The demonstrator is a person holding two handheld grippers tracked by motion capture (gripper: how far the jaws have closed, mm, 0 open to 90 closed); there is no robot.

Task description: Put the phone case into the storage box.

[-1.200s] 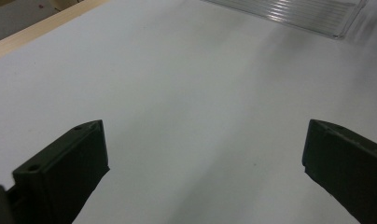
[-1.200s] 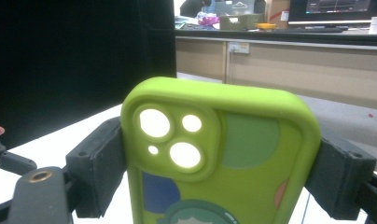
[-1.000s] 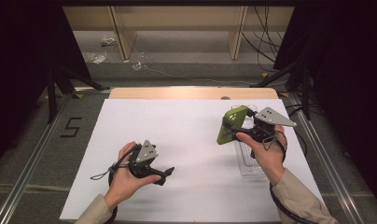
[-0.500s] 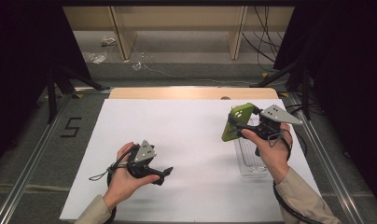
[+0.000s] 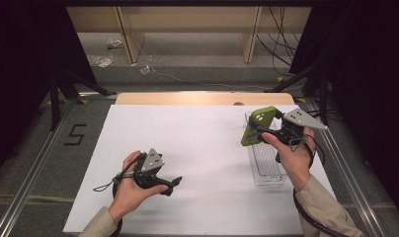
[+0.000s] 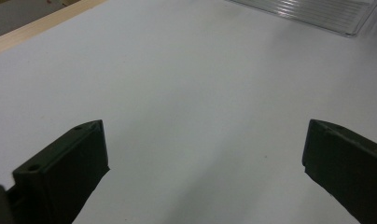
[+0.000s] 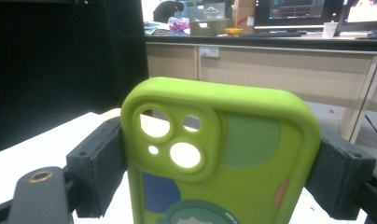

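lime-green soft phone case (image 7: 219,158) clamped edgewise in right gripper (image 5: 266,132) above clear plastic tray (image 5: 264,163) at 3 o'clock; could squirm loose, being pliable. left gripper (image 5: 170,183) fingers apart.

The green phone case (image 7: 219,158) is cut off by the right gripper view's bottom edge.
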